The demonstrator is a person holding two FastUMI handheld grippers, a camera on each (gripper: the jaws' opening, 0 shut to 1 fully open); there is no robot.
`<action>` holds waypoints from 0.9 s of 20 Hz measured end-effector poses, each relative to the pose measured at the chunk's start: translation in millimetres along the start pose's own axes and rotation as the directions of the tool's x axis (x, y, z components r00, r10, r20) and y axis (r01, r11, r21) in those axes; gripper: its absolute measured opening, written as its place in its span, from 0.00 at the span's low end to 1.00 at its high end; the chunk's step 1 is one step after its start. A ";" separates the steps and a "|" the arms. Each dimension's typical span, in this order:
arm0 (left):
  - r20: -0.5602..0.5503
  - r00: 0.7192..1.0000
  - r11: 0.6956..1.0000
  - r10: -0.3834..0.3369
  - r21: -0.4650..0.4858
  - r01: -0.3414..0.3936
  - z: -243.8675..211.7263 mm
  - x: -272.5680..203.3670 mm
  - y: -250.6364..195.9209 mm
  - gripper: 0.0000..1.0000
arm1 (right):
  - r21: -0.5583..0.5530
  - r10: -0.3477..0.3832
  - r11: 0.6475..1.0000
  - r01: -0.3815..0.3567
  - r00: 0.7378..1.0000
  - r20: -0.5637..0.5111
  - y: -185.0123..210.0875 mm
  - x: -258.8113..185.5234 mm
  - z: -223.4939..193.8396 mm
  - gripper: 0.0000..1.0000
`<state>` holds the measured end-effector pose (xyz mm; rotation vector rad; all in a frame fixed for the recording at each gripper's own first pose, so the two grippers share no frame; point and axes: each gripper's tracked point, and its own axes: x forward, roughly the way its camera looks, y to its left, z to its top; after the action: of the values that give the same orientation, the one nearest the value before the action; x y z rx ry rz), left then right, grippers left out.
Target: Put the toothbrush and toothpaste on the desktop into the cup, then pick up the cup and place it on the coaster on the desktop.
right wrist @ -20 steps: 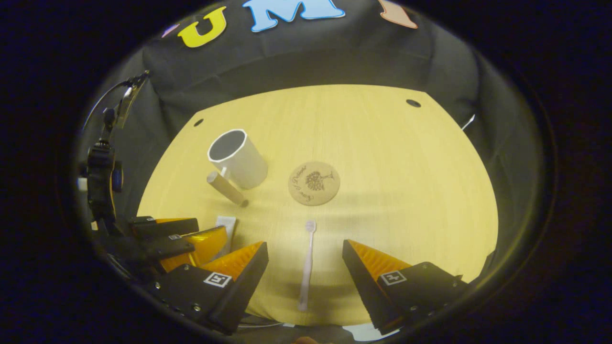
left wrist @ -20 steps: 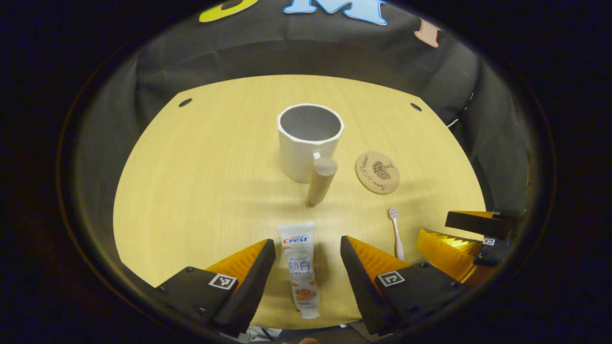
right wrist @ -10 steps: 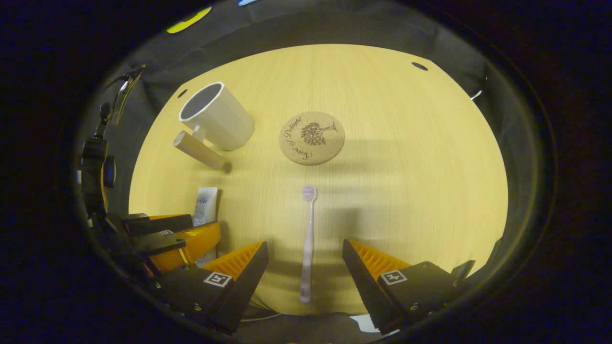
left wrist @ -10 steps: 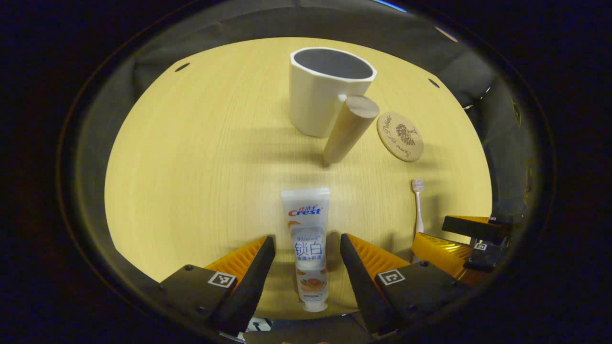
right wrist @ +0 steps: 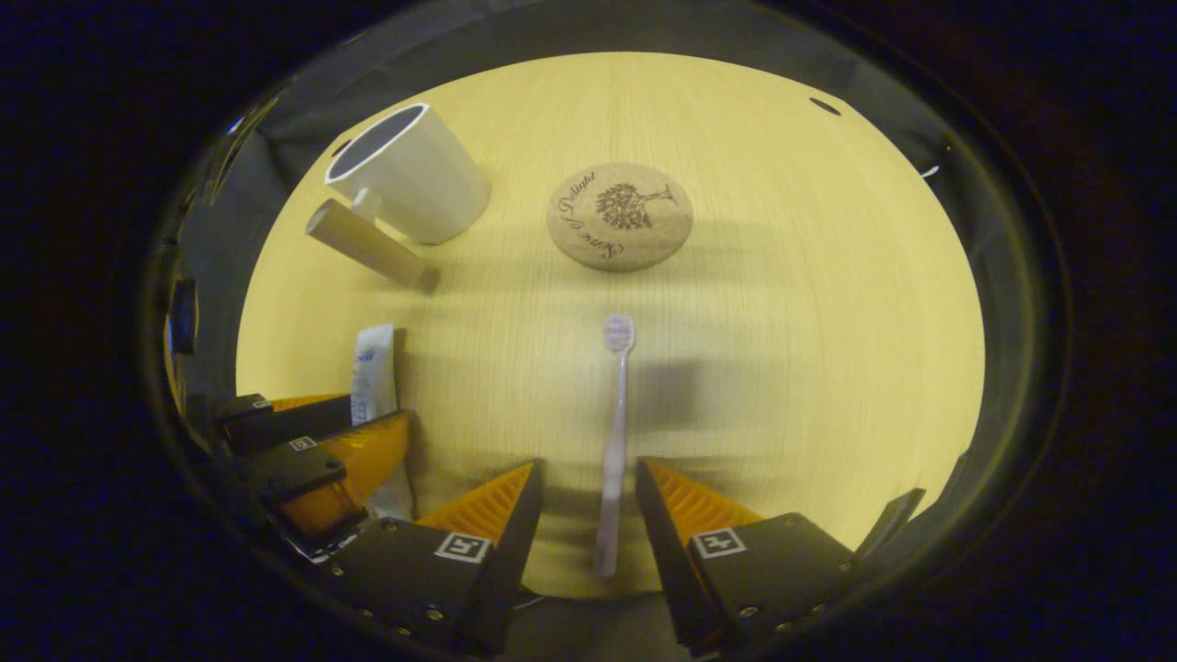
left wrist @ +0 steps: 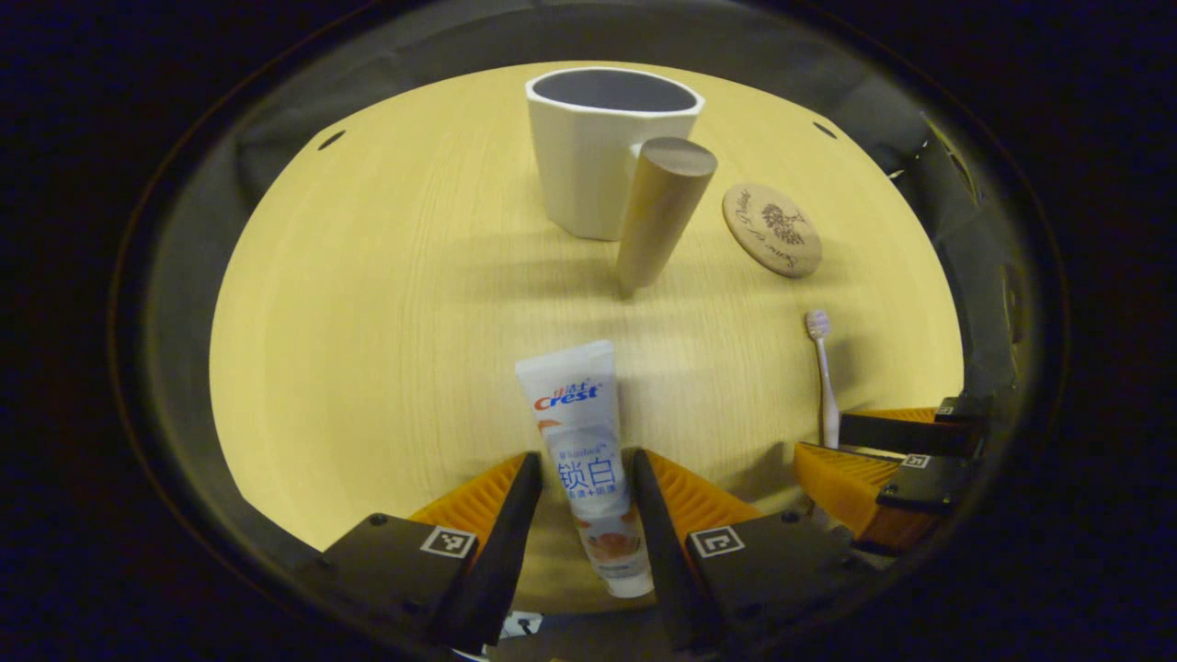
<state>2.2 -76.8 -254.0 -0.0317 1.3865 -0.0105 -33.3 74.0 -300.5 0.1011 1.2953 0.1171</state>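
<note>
Left gripper (left wrist: 577,487): jaws narrowed around the toothpaste tube (left wrist: 585,460), contact hard to call. Right gripper (right wrist: 586,501): jaws narrow, straddling the toothbrush (right wrist: 614,441) handle. Ahead of both on the tabletop (right wrist: 782,303): white cup (left wrist: 598,147) and cork coaster (right wrist: 619,216).

white cup (left wrist: 588,156) with tan wooden handle (left wrist: 660,213), cork-brown coaster (right wrist: 619,216) printed with a dark tree, pale wood desktop (left wrist: 386,303).
</note>
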 end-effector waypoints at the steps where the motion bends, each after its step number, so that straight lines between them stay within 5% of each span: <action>1: -0.003 1.000 1.000 0.000 0.000 0.000 1.4 3.2 -2.9 0.62 | 0.004 -0.010 1.000 0.010 1.000 -0.015 -2.2 1.6 -5.4 0.61; 3: 0.000 1.000 1.000 -0.005 0.001 0.005 2.8 15.7 5.2 0.58 | 0.006 -0.032 0.999 0.032 0.999 -0.017 -6.5 1.3 -4.2 0.61; 4: -0.001 1.000 1.000 -0.006 0.001 0.006 -1.1 16.4 6.5 0.55 | 0.005 -0.035 0.999 0.035 0.999 -0.028 -7.2 0.8 -5.7 0.42; 7: 0.000 1.000 1.000 -0.007 0.000 0.007 3.0 8.6 16.1 0.43 | 0.037 -0.048 0.998 0.048 0.999 -0.012 -11.1 2.9 -4.5 0.39; 8: 0.001 1.000 1.000 0.000 -0.008 0.000 0.9 3.5 16.0 0.39 | 0.036 -0.032 0.999 0.033 0.999 -0.023 -9.8 1.0 -6.4 0.14; 18: 0.028 1.000 1.000 0.000 -0.026 0.001 -1.3 -17.9 24.0 0.35 | 0.050 0.032 0.998 -0.032 0.999 0.008 -8.4 0.7 -9.5 0.11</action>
<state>-2.6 -52.3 -237.4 -0.0541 1.3586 0.0074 -42.0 65.9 -304.9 0.1648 1.2896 0.1118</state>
